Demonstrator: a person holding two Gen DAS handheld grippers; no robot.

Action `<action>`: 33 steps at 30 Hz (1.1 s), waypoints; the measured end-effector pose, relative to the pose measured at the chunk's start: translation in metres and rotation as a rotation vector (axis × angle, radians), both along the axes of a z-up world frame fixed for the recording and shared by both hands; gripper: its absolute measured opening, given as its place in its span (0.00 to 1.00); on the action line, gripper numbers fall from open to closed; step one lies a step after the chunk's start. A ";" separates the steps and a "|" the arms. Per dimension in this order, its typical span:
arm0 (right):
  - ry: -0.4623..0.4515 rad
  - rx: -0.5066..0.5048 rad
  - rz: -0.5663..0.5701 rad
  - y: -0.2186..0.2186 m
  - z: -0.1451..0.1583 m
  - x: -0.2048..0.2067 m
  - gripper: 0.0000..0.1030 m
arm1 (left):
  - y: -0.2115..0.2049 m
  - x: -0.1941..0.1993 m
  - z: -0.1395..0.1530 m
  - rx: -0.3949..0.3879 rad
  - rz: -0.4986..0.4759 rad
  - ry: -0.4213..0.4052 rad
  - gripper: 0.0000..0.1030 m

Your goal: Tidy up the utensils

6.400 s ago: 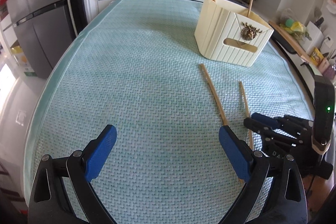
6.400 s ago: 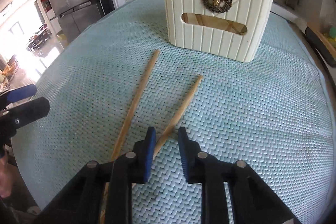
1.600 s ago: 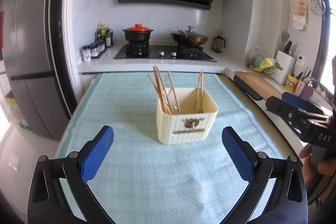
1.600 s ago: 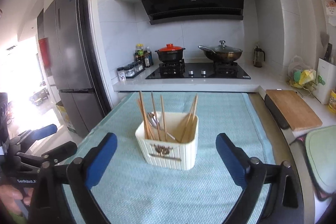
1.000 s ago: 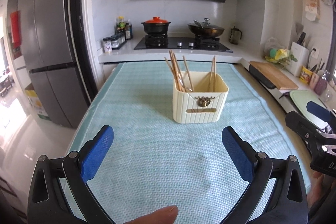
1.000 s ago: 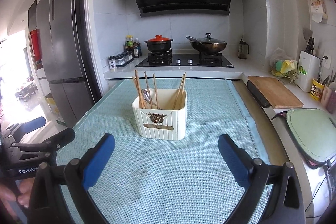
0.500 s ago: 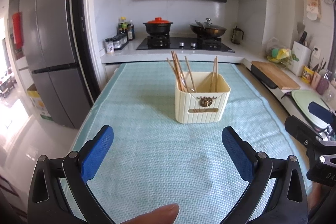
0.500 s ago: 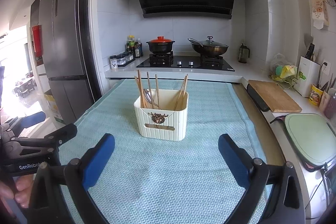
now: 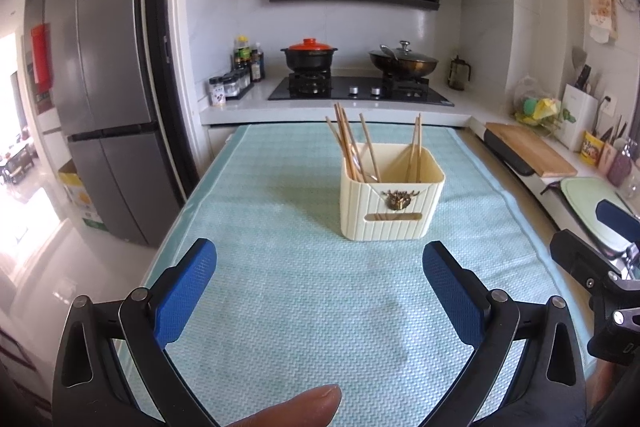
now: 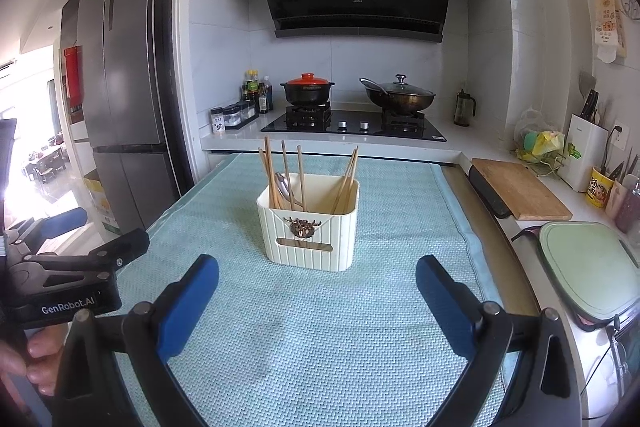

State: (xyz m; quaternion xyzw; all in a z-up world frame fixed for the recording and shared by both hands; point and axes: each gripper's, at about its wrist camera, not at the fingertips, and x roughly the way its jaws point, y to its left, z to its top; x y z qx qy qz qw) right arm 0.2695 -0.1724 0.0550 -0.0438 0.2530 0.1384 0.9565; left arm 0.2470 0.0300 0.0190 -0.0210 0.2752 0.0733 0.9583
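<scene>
A cream ribbed utensil holder [image 9: 390, 205] [image 10: 310, 233] with a brass deer emblem stands upright on the teal mat [image 9: 312, 291] [image 10: 320, 327]. Several wooden chopsticks [image 9: 352, 143] [image 10: 282, 175] lean inside it, and a metal spoon [image 10: 285, 189] shows among them. My left gripper [image 9: 320, 287] hangs open, well short of the holder, with nothing between its blue pads. My right gripper [image 10: 318, 291] is also open and holds nothing. Each gripper shows at the edge of the other's view.
A fingertip [image 9: 296, 407] pokes in at the bottom of the left wrist view. Behind the mat are a stove with a red-lidded pot [image 9: 310, 57] and a wok [image 9: 402, 63]. A fridge [image 9: 104, 115] stands left; a cutting board [image 9: 528, 149] lies right.
Since the earliest frames both chopsticks have left the mat and both grippers have drawn back and up. Over the last second the views barely shift.
</scene>
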 end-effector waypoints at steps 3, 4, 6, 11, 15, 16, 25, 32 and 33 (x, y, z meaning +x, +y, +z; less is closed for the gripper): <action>-0.002 -0.001 -0.001 0.000 0.001 -0.002 0.98 | -0.001 -0.001 0.001 -0.003 -0.008 0.001 1.00; -0.002 -0.003 -0.002 0.000 0.001 -0.002 0.98 | -0.001 -0.001 0.001 -0.006 -0.011 0.002 1.00; -0.002 -0.003 0.001 0.000 0.001 -0.002 0.98 | -0.001 -0.001 0.001 -0.009 -0.014 0.004 1.00; -0.007 -0.009 0.007 0.002 0.001 -0.004 0.98 | 0.000 -0.001 0.000 -0.013 -0.015 0.013 1.00; -0.013 -0.013 0.009 0.003 0.002 -0.005 0.98 | -0.001 -0.001 0.001 0.003 -0.008 0.015 1.00; -0.013 -0.014 0.010 0.003 0.003 -0.005 0.98 | -0.001 -0.002 0.001 0.013 -0.005 0.013 1.00; -0.015 -0.030 0.012 0.006 0.003 -0.008 0.99 | -0.004 -0.003 0.002 0.043 0.003 0.008 1.00; -0.019 -0.042 0.006 0.005 0.003 -0.008 0.99 | -0.005 -0.002 0.002 0.037 -0.005 0.012 1.00; -0.016 -0.043 0.007 0.005 0.002 -0.008 0.99 | -0.005 -0.002 0.002 0.034 -0.006 0.014 1.00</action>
